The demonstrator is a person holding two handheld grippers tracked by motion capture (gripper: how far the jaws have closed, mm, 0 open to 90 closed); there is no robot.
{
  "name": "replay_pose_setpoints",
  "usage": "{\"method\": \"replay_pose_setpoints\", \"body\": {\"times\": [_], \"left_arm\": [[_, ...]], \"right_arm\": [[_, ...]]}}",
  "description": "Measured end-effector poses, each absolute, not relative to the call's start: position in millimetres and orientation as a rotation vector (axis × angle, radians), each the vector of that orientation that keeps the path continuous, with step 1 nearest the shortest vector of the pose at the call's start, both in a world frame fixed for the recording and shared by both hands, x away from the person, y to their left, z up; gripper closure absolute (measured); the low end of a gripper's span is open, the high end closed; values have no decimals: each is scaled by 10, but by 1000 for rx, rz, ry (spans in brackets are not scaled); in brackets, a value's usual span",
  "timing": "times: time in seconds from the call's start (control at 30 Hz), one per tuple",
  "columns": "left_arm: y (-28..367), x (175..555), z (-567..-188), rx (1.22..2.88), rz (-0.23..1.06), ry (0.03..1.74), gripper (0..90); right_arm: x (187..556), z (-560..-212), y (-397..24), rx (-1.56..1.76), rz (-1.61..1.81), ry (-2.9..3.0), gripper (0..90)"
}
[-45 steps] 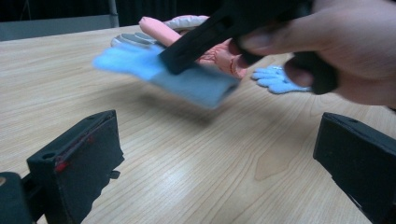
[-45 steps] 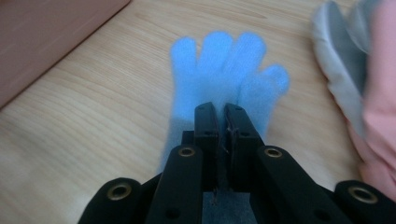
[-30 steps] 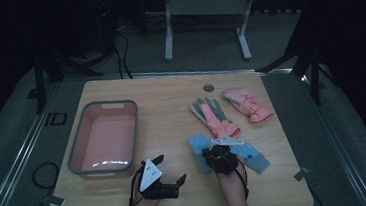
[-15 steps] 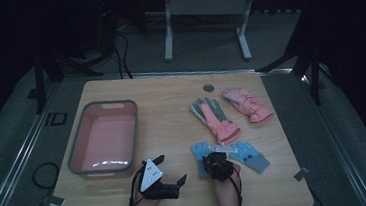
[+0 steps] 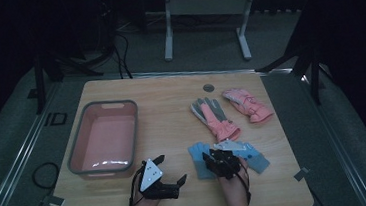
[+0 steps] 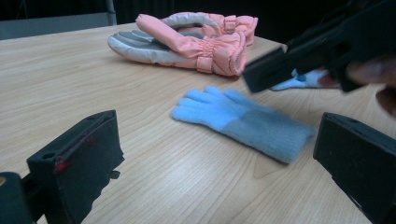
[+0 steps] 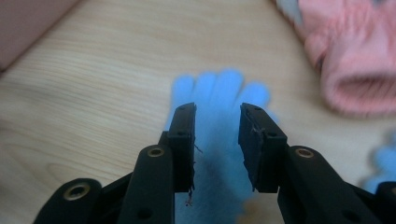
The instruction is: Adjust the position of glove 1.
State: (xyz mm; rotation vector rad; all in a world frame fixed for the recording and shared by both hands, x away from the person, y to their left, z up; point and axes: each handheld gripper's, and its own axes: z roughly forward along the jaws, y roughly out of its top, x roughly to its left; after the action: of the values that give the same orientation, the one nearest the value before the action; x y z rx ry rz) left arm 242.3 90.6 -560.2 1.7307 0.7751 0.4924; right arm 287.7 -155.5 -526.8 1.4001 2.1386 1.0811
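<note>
A light blue knit glove (image 5: 197, 154) (image 6: 243, 121) (image 7: 219, 88) lies flat on the wooden table (image 5: 171, 109), fingers pointing away from me. My right gripper (image 5: 216, 156) (image 7: 217, 140) hovers just over its cuff end. Its jaws have just been opening and stand apart, pressing on nothing; the glove lies on the table below the gap. A second blue glove (image 5: 254, 158) (image 6: 303, 79) lies to its right. My left gripper (image 5: 171, 168) (image 6: 219, 158) rests open near the front edge, facing the glove and the right gripper (image 6: 299, 60).
Two pink padded gloves (image 5: 217, 117) (image 5: 248, 105) (image 6: 196, 46) (image 7: 355, 70) lie farther back on the right; one shows a grey palm. A pink basin with a grey rim (image 5: 77, 147) stands at the left. A small round disc (image 5: 209, 87) sits near the far edge.
The right gripper has shifted slightly toward the front edge above the blue glove. The left gripper has kept still.
</note>
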Motion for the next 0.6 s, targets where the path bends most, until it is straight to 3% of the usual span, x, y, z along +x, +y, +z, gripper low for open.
{"method": "replay_pose_setpoints", "body": {"times": [0.37, 0.6], "left_arm": [[909, 2427, -5603, 1725, 490, 788, 11], [909, 2427, -5603, 1726, 491, 785, 11]], "right_arm": [[3182, -5054, -2338, 1202, 1094, 2199, 687], [3307, -4987, -2749, 1058, 1095, 2311, 620]]}}
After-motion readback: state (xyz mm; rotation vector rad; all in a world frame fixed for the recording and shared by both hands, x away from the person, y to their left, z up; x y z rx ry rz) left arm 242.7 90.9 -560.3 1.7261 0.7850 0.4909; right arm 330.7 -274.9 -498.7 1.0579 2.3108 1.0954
